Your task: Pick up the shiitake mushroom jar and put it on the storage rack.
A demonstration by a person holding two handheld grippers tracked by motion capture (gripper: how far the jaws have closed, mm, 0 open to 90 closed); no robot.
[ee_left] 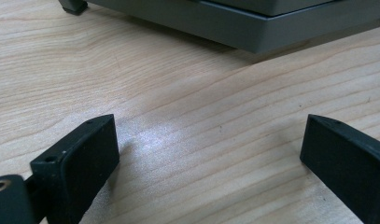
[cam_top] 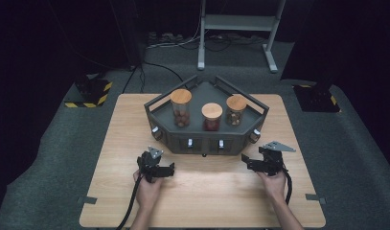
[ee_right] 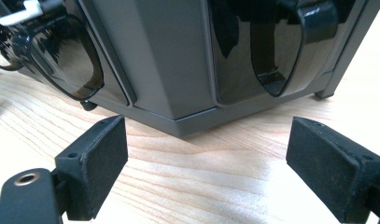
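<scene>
A grey angular rack [cam_top: 173, 140] stands at the back middle of the wooden table [cam_top: 202, 191]. It holds three glass jars with wooden lids: a tall one [cam_top: 181, 108] on the left, a short one [cam_top: 212, 116] in the middle and another [cam_top: 236, 110] on the right. My left gripper [cam_top: 165, 167] rests low in front of the rack's left half, open over bare wood [ee_left: 208, 135]. My right gripper [cam_top: 250, 162] sits near the rack's right front corner. It is open [ee_right: 206, 135] and faces that grey corner [ee_right: 178, 70], with nothing between the jaws.
Dark glossy windows [ee_right: 271, 46] are set in the rack's front faces. Beyond the table, a white metal stand [cam_top: 235, 28] and cables lie on the grey floor. Two black bases with yellow stripes [cam_top: 89, 93] flank the table's far corners.
</scene>
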